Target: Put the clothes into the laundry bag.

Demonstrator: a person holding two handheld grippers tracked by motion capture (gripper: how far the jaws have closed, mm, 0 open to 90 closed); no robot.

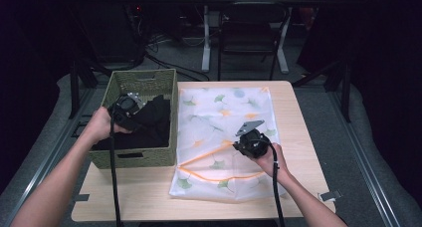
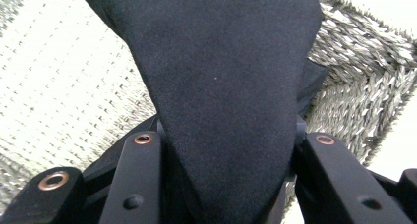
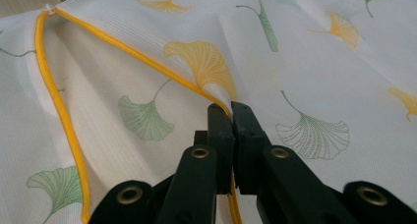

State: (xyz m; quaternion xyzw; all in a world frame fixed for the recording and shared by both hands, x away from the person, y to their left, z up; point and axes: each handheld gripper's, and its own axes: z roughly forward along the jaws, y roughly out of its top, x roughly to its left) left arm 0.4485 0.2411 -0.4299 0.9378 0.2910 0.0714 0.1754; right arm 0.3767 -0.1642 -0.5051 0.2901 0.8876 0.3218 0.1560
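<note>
The black garment [image 1: 149,121] is pinched between the left gripper [image 1: 125,112] fingers inside the woven basket [image 1: 141,82]. The yellow-trimmed edge of the mesh bag [image 1: 219,112] on the surface is clamped by the right gripper [image 3: 231,111]. The edge should be lifted well clear so the opening gapes before the garment is carried across.

Bare forearms without sleeves, left gripper [image 1: 130,109] and right gripper [image 1: 245,141] both matte black, each topped by a grey three-cornered plate, thin black cable trailing from each, black jaw arms with copper-ringed rivet holes and small dark screws
</note>
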